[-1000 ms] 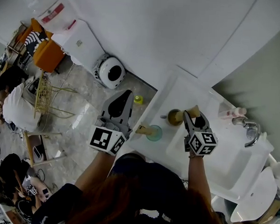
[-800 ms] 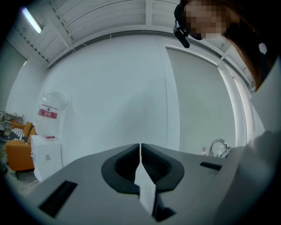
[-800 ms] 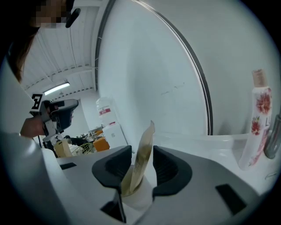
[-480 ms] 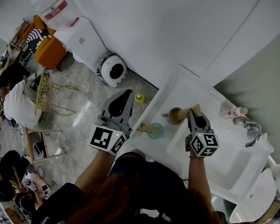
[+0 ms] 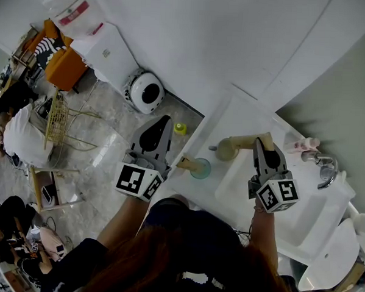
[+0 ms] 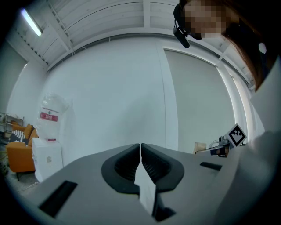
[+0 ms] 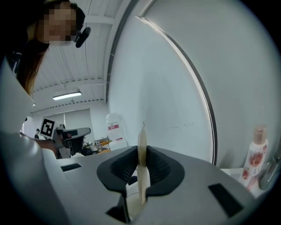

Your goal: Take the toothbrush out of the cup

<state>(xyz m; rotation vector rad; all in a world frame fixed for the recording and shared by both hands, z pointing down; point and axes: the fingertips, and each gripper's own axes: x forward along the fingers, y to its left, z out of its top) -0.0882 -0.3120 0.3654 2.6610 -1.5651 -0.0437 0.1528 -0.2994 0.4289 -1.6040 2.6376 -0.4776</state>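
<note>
With the right gripper (image 5: 263, 146) closing its jaws on the toothbrush (image 5: 244, 141), whose lower end seems not yet clear of the cup (image 5: 223, 152) left of the sink (image 5: 307, 216), lift straight up past the rim; the left gripper (image 5: 165, 121) hangs pinched together, empty.

A white sink (image 5: 300, 225) carries a chrome faucet (image 5: 325, 171) at its rim, with a pink-capped bottle (image 5: 303, 144) just beside it. On the marble floor (image 5: 109, 138) sit a round white robot vacuum (image 5: 145, 93), a small yellow object (image 5: 180, 129) and an orange chair (image 5: 63, 74).
</note>
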